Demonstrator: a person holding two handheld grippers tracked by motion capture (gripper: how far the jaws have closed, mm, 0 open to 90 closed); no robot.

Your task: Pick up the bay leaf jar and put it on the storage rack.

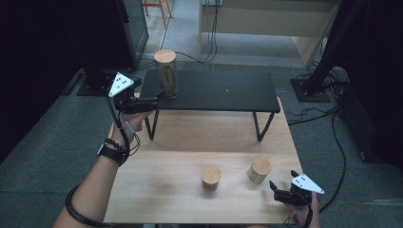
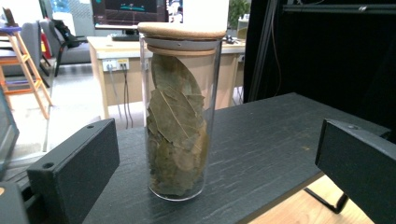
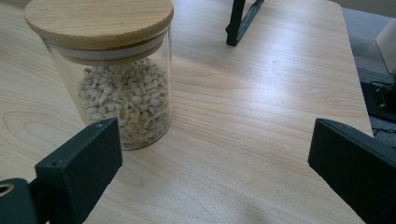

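A tall glass jar of dried leaves (image 1: 166, 73) (image 2: 180, 116) with a cork lid stands upright at the left end of a low black shelf (image 1: 214, 90) (image 2: 266, 140). My left gripper (image 1: 159, 96) (image 2: 217, 140) is open just in front of it, one jaw on each side and neither touching. A short jar of pale grains (image 1: 259, 170) (image 3: 109, 79) with a wooden lid sits on the wooden table (image 1: 204, 137) (image 3: 257, 93). My right gripper (image 1: 278, 187) (image 3: 217, 158) is open near the table's front right corner; that jar stands ahead, by its left jaw.
A second short wooden-lidded jar (image 1: 210, 177) stands left of the grain jar. The shelf's black legs (image 1: 259, 127) (image 3: 240, 21) rest on the table. Cables (image 1: 332, 133) lie on the grey floor to the right, and a dark cabinet (image 1: 128, 28) stands at the back left.
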